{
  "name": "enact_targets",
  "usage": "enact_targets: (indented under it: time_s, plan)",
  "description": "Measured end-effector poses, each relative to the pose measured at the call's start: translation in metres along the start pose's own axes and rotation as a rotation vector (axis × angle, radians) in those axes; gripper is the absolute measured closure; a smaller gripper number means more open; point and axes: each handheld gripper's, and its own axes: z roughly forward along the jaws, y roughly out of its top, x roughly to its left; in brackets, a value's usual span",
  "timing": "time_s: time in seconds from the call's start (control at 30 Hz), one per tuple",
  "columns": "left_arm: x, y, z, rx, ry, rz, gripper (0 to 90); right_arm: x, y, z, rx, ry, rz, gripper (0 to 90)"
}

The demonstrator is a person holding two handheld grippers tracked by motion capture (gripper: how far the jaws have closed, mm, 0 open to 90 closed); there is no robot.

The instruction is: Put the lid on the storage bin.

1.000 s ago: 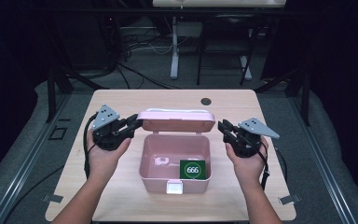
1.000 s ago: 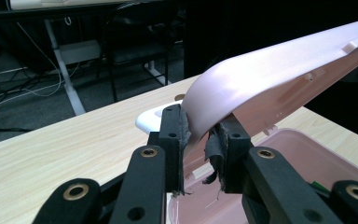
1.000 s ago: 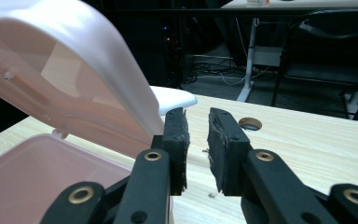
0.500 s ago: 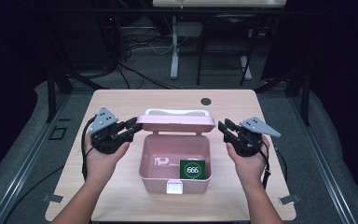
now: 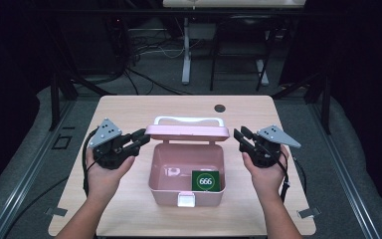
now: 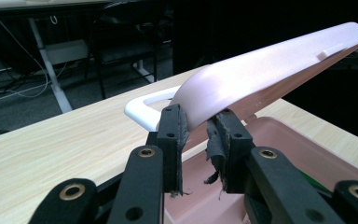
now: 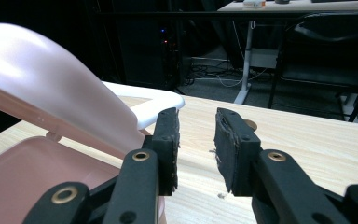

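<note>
I see a pink box (image 5: 186, 172) in the middle of the table (image 5: 129, 107), and its lid (image 5: 187, 132) is up, tipped toward the far side. The white handle (image 5: 189, 119) sticks out past the lid's far edge. Inside the box, near the front right corner, lies a green card (image 5: 205, 180) with 666 on it. A white latch (image 5: 187, 199) sits on the front wall. My left gripper (image 5: 140, 137) is just at the left end of the lid. In the left gripper view, the lid's corner (image 6: 200, 109) sits between the two pads (image 6: 172, 135), but there is a small gap, so the jaws are a bit apart and I cannot tell if they pinch it. My right gripper (image 5: 238, 135) is just beside the right end of the lid and does not touch it. In the right gripper view its jaws stand apart with nothing between them, and the lid is off to the left. A small dark hole (image 5: 220, 107) is in the table behind the box.
</note>
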Motion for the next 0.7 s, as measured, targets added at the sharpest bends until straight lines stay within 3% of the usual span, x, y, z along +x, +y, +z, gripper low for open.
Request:
enact_targets:
  time_s: [0.7]
  plan:
    - [-0.007,-0.013,-0.009,0.002,-0.018,0.002,74.9,-0.003,-0.001,0.0,0.001,-0.003,0.007,69.5]
